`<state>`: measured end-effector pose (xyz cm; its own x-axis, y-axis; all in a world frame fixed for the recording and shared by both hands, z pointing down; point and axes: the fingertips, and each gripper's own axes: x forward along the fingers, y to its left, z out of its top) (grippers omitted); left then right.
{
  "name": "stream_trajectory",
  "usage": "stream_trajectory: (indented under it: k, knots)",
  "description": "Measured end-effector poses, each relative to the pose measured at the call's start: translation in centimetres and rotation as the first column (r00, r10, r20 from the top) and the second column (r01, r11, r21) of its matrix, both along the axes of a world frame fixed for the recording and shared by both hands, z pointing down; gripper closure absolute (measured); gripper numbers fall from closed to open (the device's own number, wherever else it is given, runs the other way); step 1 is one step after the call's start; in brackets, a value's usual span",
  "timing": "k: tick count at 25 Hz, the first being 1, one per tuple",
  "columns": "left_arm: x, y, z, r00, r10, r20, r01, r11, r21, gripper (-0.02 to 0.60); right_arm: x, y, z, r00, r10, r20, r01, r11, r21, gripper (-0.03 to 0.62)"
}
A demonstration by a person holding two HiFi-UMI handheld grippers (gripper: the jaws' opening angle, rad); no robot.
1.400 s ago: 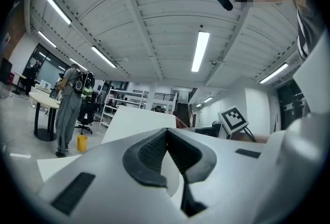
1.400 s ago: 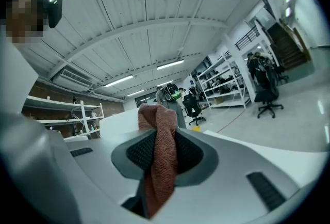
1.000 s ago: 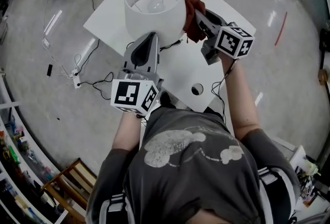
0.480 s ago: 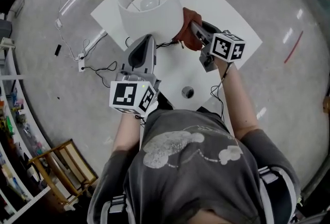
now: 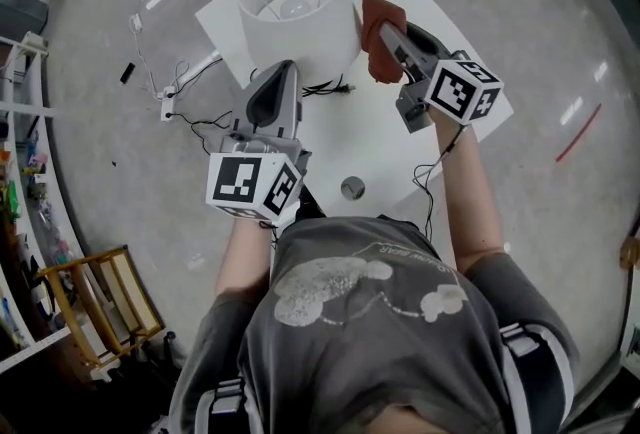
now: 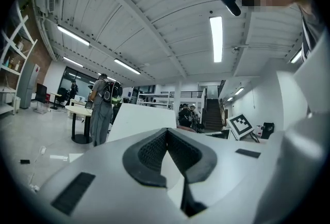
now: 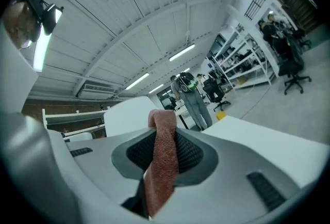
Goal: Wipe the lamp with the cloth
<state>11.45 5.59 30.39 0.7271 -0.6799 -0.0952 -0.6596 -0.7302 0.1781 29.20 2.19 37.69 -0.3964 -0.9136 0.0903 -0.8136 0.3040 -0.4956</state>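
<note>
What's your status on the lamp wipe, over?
Right gripper shut on cloth, beside lamp shade. Left gripper shut, empty, near shade. Cable by base, not blocking.

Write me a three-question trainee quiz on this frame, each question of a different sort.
1. True or false: the left gripper holds the reddish-brown woven cloth.
2. In the head view, on which side of the white drum-shaded lamp is the cloth? A left; B right; C inside the shade.
3. Fill in: the right gripper has its jaws shut on the ____.
Key: 1 false; 2 B; 3 cloth.
</note>
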Motion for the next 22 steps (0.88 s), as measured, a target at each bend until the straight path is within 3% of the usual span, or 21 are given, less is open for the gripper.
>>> stream_trajectory:
  k: [4, 7, 11, 22]
  knots:
    - [1.7, 0.2, -2.0, 0.999, -0.033, -0.019, 0.034, 0.998, 0.047, 0.574, 1.0, -1.3, -6.6, 0.998, -0.050, -0.039, 0.056, 0.987, 0.151, 0.508]
    - [2.0, -0.2, -2.8, 0.999, -0.049, -0.025, 0.050, 0.997, 0.065, 0.574, 0.1, -2.8, -9.0, 0.990, -0.088, -0.114, 0.109, 0.975, 0.196, 0.508]
    - [1.5, -0.7, -3.3, 0.997, -0.073, -0.024, 0.074, 0.994, 0.077, 0.574, -1.0, -4.6, -8.8, 0.979, -0.123, -0.163, 0.153, 0.972, 0.181, 0.508]
    - [0.7, -1.4, -0.5, 0.992, -0.126, 0.009, 0.126, 0.992, 0.011, 0.574, 0.9, -7.4, -2.4, 0.986, -0.107, -0.130, 0.115, 0.992, 0.054, 0.508]
